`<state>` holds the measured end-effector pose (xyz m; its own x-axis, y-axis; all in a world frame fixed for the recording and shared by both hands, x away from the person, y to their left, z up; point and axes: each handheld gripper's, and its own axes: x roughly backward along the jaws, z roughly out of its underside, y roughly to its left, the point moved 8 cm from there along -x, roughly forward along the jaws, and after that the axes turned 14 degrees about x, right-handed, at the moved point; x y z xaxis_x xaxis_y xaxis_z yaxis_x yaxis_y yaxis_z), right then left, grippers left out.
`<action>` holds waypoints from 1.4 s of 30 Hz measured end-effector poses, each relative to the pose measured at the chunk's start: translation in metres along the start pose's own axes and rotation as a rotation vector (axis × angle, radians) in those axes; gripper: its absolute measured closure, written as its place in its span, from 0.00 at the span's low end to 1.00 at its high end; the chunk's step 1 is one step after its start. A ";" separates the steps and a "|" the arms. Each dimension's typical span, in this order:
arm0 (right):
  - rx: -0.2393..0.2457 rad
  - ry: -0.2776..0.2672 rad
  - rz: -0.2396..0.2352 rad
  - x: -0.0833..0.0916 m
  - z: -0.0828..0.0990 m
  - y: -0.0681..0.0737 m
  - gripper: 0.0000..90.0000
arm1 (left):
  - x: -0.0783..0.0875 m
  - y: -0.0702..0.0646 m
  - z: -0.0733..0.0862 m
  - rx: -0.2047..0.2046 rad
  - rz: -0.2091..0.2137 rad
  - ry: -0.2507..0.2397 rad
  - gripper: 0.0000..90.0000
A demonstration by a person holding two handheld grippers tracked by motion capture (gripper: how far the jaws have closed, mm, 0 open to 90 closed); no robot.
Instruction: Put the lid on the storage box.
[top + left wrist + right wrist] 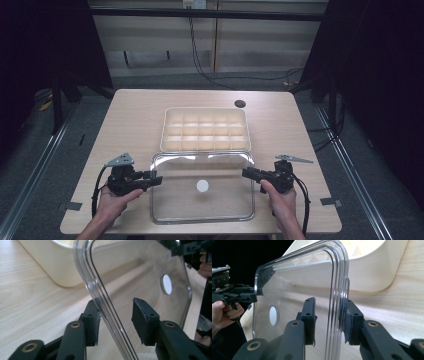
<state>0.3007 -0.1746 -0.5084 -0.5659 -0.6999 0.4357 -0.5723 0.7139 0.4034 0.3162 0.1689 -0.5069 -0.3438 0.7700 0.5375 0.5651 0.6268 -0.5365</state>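
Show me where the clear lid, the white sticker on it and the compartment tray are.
clear lid (175, 200), high view, bare left panel.
white sticker (202, 186), high view, its centre.
compartment tray (205, 110), high view, far rim.

Lid (220, 200) on table (135, 110), compartment box (205, 129) just behind it, hand-held grippers at lid's sides.

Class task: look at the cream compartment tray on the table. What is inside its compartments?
The compartment tray shows two rows of cream cells, all apparently empty in the high view. The clear lid lies on the table nearer the person, not covering it.
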 end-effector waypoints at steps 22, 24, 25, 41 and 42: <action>0.078 -0.034 0.038 0.008 -0.022 0.013 0.75 | 0.017 -0.010 -0.024 -0.015 -0.011 -0.089 0.76; 0.086 -0.035 0.040 0.009 -0.024 0.013 0.75 | 0.017 -0.010 -0.025 -0.018 -0.013 -0.085 0.76; 0.088 -0.038 0.040 0.009 -0.025 0.013 0.75 | 0.017 -0.010 -0.027 -0.013 -0.011 -0.090 0.76; 0.104 -0.083 0.040 0.014 -0.051 0.015 0.75 | 0.025 -0.018 -0.051 -0.020 0.002 -0.138 0.77; 0.097 -0.088 0.039 0.014 -0.053 0.015 0.75 | 0.026 -0.018 -0.053 -0.019 0.004 -0.142 0.78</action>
<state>0.3155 -0.1727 -0.4538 -0.6362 -0.6742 0.3750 -0.6017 0.7379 0.3058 0.3367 0.1714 -0.4488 -0.4436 0.7824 0.4371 0.5801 0.6224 -0.5254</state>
